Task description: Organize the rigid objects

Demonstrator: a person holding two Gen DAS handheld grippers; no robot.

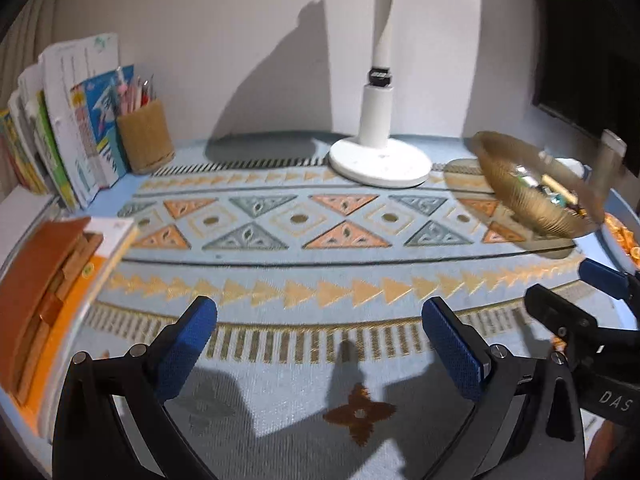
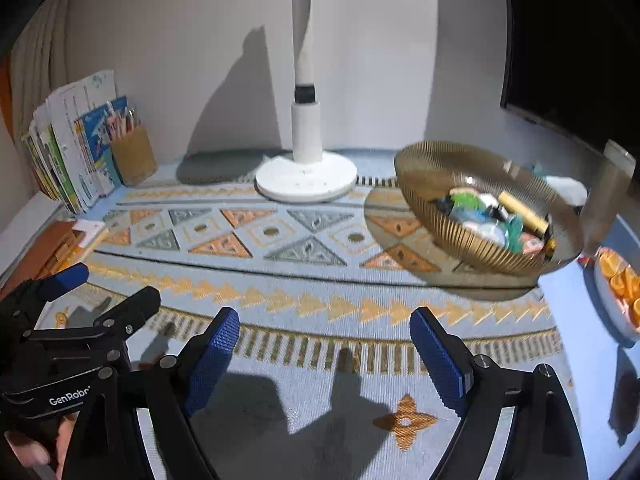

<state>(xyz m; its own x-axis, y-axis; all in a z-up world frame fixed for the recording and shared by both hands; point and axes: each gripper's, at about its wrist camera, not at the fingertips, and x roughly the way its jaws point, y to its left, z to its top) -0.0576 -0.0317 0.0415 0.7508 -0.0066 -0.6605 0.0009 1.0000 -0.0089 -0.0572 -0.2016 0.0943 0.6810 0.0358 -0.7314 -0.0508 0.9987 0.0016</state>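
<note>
A ribbed gold bowl (image 2: pixel 468 240) stands on the patterned cloth at the right, holding several small items: a yellow marker (image 2: pixel 524 210), green and white pieces. It also shows in the left wrist view (image 1: pixel 524 204). My left gripper (image 1: pixel 320 336) is open and empty above the cloth's front part. My right gripper (image 2: pixel 324 344) is open and empty, to the right of the left one. The right gripper shows at the right edge of the left wrist view (image 1: pixel 568 292); the left gripper shows at the left of the right wrist view (image 2: pixel 112 286).
A white lamp base (image 2: pixel 306 180) stands at the back middle. A woven pen cup (image 2: pixel 134 156) and upright books (image 2: pixel 76 148) are back left. Brown and orange books (image 1: pixel 48 288) lie at the left. A dish of orange pieces (image 2: pixel 618 280) and a glass (image 2: pixel 608 200) sit far right.
</note>
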